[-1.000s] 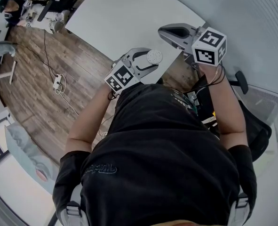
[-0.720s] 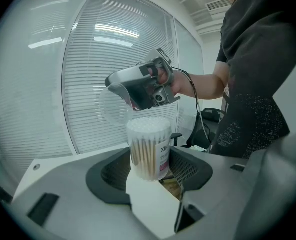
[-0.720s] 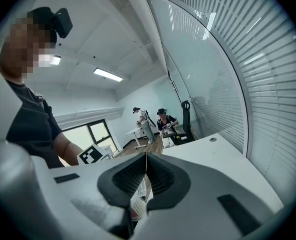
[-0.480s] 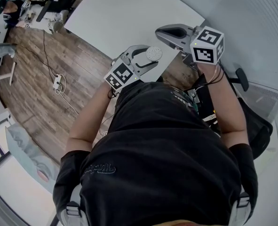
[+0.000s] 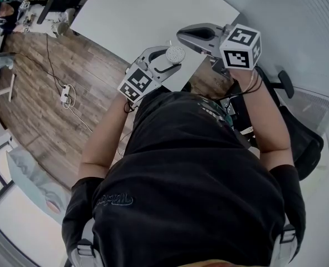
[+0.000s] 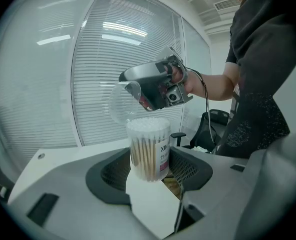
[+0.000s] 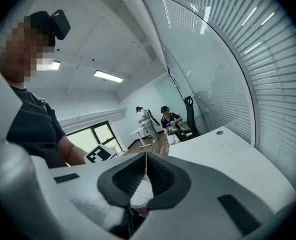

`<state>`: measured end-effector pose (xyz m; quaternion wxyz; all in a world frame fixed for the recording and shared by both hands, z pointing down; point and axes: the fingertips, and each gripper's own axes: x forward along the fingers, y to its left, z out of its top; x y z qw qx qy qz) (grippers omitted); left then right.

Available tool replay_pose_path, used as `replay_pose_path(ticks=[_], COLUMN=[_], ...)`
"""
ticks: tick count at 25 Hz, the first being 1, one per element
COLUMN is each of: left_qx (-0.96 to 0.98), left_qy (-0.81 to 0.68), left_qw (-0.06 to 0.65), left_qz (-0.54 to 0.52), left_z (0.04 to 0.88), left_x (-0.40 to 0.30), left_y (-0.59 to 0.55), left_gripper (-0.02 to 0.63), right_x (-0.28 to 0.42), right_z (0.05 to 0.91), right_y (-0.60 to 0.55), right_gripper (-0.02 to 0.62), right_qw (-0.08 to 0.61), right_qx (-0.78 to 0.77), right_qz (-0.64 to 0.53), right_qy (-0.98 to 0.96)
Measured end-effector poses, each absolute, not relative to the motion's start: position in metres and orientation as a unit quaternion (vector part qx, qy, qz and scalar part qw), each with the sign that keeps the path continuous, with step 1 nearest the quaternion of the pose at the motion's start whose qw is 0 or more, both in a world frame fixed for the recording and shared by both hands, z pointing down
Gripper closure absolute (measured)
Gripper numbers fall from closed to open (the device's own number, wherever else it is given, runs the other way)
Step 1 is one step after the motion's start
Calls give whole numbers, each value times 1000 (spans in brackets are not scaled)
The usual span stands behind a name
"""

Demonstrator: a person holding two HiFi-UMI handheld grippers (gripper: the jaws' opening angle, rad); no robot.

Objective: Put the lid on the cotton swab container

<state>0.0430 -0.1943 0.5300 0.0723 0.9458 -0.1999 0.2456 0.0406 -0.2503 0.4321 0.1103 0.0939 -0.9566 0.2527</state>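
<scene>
My left gripper [image 6: 150, 163] has its jaws part-spread and pinching the cotton swab container [image 6: 149, 145] by its clear side wall. The container stands upright between them, its top open and the white swab heads bare. My right gripper [image 7: 146, 158] has its jaws pressed nearly together on the clear lid [image 6: 118, 103], which the right gripper view shows edge-on as a thin line at the tips. In the left gripper view the lid hangs tilted, just above and to the left of the container's mouth, not seated on it. Whether its lower edge touches the rim I cannot tell. In the head view both grippers are held in front of my chest, over the near corner of the white tabletop [image 5: 136, 15]. The right gripper's marker cube [image 5: 241, 48] faces the head camera.
</scene>
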Motion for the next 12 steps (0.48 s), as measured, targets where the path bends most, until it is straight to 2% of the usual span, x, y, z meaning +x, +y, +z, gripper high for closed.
replay_pose_path(ticks=[12], left_qx=[941], left_qy=[-216], left_qw=[73], left_qz=[249], left_z=[533], left_x=[39], left_y=[-189], left_gripper=[354], right_x=[39], right_z=[439], right_y=[-224], right_gripper=[571], right_qw=[109], right_qx=[93], right_qz=[259], right_qy=[-955])
